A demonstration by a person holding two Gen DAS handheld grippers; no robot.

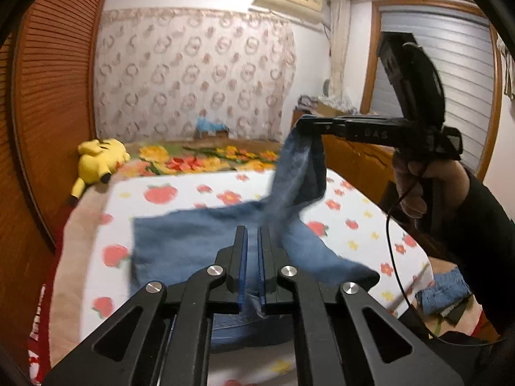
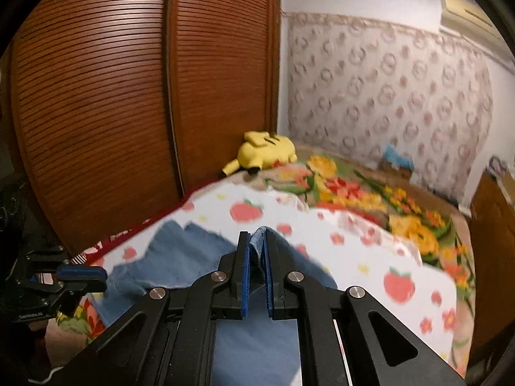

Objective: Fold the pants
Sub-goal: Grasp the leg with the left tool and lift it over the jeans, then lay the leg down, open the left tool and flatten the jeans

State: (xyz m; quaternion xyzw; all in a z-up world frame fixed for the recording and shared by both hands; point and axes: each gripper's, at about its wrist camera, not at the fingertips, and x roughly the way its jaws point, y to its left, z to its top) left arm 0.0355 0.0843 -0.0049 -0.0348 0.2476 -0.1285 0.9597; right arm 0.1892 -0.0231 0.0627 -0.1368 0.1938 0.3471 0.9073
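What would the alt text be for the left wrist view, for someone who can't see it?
Two claws lift blue pants off a fruit-print bedsheet: the left claw pinches one edge up close, and the right claw holds another higher. A yellow plush toy lies behind.

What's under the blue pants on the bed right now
The pants lie partly on a white sheet printed with red fruit, while the left gripper and right gripper pinch and lift part of them. Whatever the sheet carries directly beneath the cloth is hidden.

Bedsheet beyond lies open; yellow plush crowds wardrobe.
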